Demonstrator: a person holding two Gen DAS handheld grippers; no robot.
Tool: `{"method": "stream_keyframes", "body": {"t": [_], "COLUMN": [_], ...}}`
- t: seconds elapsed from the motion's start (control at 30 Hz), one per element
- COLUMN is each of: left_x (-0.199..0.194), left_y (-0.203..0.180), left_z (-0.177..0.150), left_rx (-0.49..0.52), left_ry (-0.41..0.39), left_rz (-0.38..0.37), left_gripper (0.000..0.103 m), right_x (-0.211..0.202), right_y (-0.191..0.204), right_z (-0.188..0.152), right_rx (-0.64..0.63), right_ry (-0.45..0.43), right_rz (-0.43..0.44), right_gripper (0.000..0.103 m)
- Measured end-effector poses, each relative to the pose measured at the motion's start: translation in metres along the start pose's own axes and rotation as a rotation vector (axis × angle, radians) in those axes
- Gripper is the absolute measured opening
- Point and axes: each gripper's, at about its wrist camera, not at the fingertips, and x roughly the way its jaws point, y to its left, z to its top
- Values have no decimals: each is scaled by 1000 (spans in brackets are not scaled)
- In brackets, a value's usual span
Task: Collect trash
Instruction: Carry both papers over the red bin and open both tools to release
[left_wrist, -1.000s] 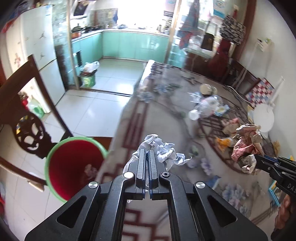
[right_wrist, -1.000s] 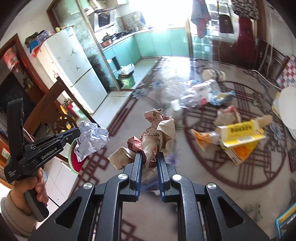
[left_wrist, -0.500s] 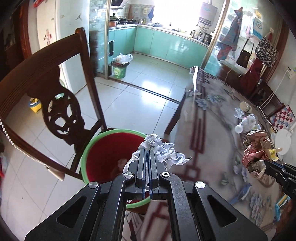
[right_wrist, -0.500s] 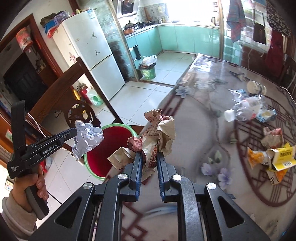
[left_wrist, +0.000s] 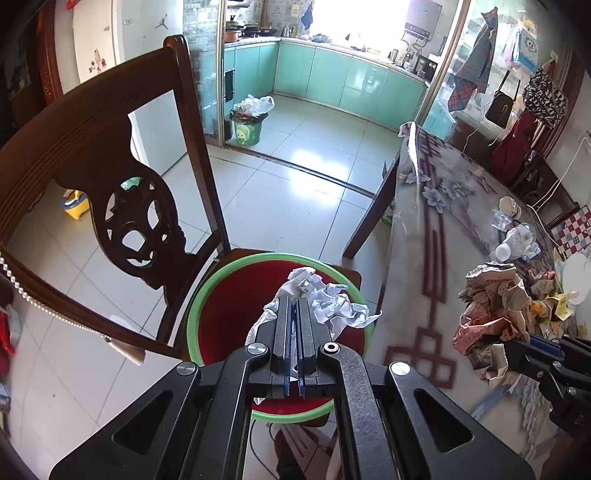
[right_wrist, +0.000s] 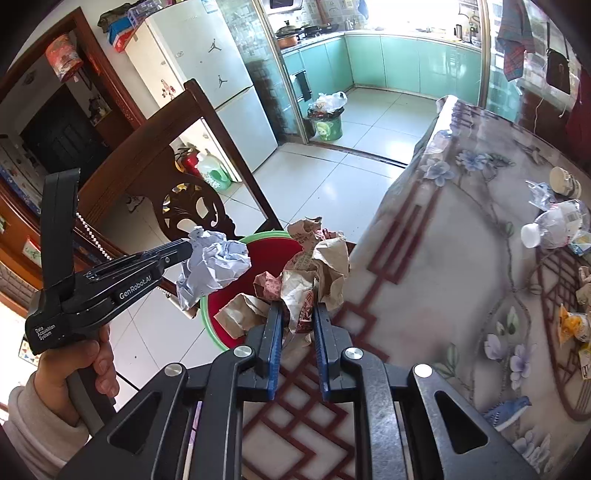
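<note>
Both tongs have swung leftward off the bench since 1 second ago, when they were above the bench top, and the red bin (left_wrist: 236, 314) with the green rim now sits directly under the left tongs (left_wrist: 293, 306).

Left tongs are clamped together on a white crumpled paper ball (left_wrist: 328, 299), which juts past the fingertips and hangs over the bin's open mouth, slightly toward its right rim. Right tongs (right_wrist: 297, 314) are clamped on a wad of brown paper wrappers (right_wrist: 314, 269), the jaws held partly apart by the wad's bulk; this wad hovers at the bench's (right_wrist: 443, 258) left edge, over the near right part of the bin rim rather than squarely above the opening.

Judged from this, the step in hand is the drop: 2 pieces have been carried to the bin and neither is released yet. Next, the left tongs need only part to let the ball fall. The right tongs should likely shift a little further left first, or the wrappers could catch the rim or land on the chair seat.

More trash lies far right on the bench: a plastic bottle (right_wrist: 554, 225), a cup (right_wrist: 563, 181) and yellow packets (right_wrist: 574, 326).
</note>
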Motion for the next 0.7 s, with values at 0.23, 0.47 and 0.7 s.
{"method": "stream_keyframes", "body": {"t": [0.23,0.47,0.7], "left_x": [12,14,20], "left_y": [15,26,34], "left_z": [2,11,15], "left_rx": [-29,-48,-62], "left_ry": [25,20,26], "left_rz": [8,15,13], "left_gripper": [2,2,2], "right_x": [20,38,50], "right_y": [8,17,24], "right_z": [17,30,36], "right_rx": [-19,-45,-66], "right_ry": [1,20,40], "right_rz": [18,37,55], "right_gripper": [13,13,14]}}
